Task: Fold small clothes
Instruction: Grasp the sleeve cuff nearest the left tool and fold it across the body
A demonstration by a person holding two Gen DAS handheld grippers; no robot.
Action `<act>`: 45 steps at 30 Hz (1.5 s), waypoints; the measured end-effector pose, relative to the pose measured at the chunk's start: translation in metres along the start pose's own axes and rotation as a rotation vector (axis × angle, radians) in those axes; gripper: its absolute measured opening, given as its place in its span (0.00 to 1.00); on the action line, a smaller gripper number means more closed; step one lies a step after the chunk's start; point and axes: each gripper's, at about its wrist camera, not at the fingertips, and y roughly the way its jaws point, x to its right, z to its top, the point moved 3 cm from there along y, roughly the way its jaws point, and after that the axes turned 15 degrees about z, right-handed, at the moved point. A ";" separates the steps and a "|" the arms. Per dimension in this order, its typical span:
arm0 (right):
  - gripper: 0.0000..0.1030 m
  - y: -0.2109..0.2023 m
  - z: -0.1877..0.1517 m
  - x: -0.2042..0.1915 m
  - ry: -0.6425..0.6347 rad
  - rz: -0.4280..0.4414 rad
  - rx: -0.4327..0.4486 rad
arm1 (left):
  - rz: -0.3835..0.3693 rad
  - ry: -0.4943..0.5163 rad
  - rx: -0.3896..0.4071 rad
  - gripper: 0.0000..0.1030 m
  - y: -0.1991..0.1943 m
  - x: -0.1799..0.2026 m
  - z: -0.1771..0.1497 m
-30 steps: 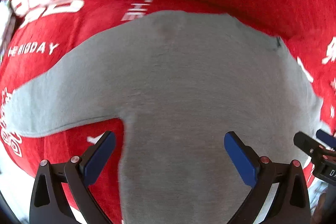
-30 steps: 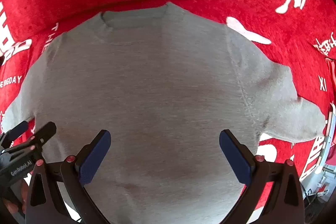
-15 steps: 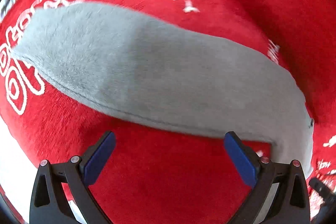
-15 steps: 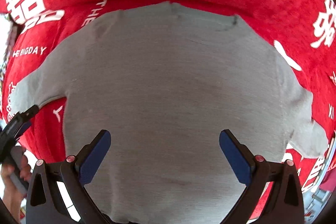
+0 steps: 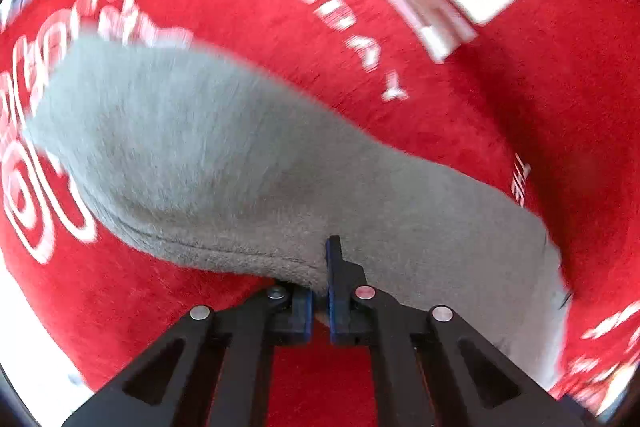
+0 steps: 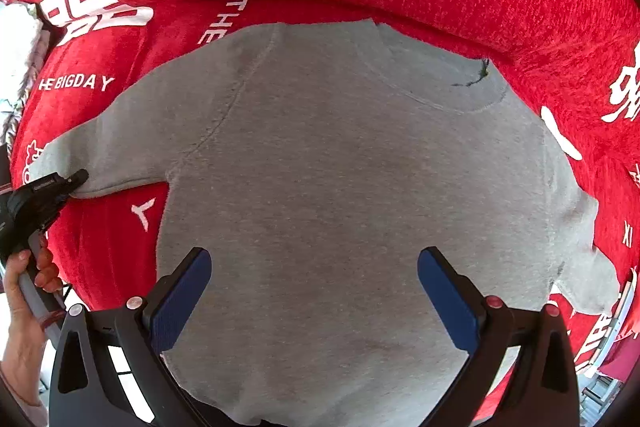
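Red plush cloth (image 5: pixel 460 131) with white printed lettering covered the whole work surface and served as ground for both views.

Left wrist view: the grey sweatshirt (image 5: pixel 248 163) lay flat on the cloth, with its left sleeve running from the cuff at upper left toward the body at right. The left gripper (image 5: pixel 319 291) had just been closing, and its blue pads pinched the sleeve's lower seam edge, with fabric bunched between them. The picture was smeared, so finer detail of the bite could not be read.

Right wrist view: the same sweatshirt (image 6: pixel 352 195) was spread front-down or front-up (which could not be told), collar away from the camera, both sleeves out to the sides. The right gripper (image 6: pixel 314 287) hung above the lower body with jaws wide apart and nothing between them. At far left the left gripper (image 6: pixel 60 183) met the sleeve end, and a hand (image 6: pixel 24 291) held its handle.

Handling, as judged: a light, soft, limp knit, not fragile and unlikely to slip from rubber pads. It would drape and crease wherever lifted, so seams, cuff, hem and shoulder line were the sound places to hold.

Containers: none visible in either view.
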 end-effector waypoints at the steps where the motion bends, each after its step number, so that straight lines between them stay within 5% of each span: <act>1: 1.00 -0.001 -0.001 0.000 0.004 0.005 0.005 | 0.019 0.050 0.044 0.06 -0.012 0.007 0.001; 5: 1.00 -0.011 -0.005 0.003 0.032 0.022 0.045 | 0.022 0.285 0.242 0.06 -0.070 0.067 0.009; 10: 1.00 -0.033 -0.013 0.026 0.126 0.041 0.112 | -0.094 0.618 0.445 0.06 -0.135 0.169 -0.020; 16: 1.00 -0.058 -0.029 0.086 0.283 0.037 0.208 | -0.183 0.961 0.422 0.06 -0.129 0.292 -0.103; 19: 1.00 -0.057 -0.037 0.122 0.368 0.048 0.213 | -0.121 1.122 0.375 0.07 -0.102 0.327 -0.149; 21: 1.00 -0.056 -0.041 0.143 0.402 0.052 0.208 | -0.101 1.146 0.358 0.32 -0.096 0.328 -0.163; 22: 1.00 -0.054 -0.042 0.150 0.413 0.059 0.205 | -0.098 1.147 0.343 0.74 -0.096 0.326 -0.167; 23: 1.00 -0.053 -0.041 0.155 0.418 0.075 0.203 | -0.095 1.140 0.343 0.96 -0.098 0.315 -0.168; 30: 1.00 -0.039 -0.015 0.124 0.207 0.108 0.153 | -0.042 0.937 0.298 0.96 -0.115 0.237 -0.127; 40: 1.00 0.025 0.035 -0.052 -0.421 0.076 0.096 | 0.180 0.393 0.077 0.96 -0.086 0.072 -0.022; 44: 0.99 0.068 0.046 -0.106 -0.551 0.014 0.096 | 0.202 0.347 0.080 0.96 -0.073 0.063 -0.021; 45: 0.92 0.077 0.051 -0.112 -0.555 -0.018 0.100 | 0.203 0.350 0.080 0.96 -0.072 0.064 -0.021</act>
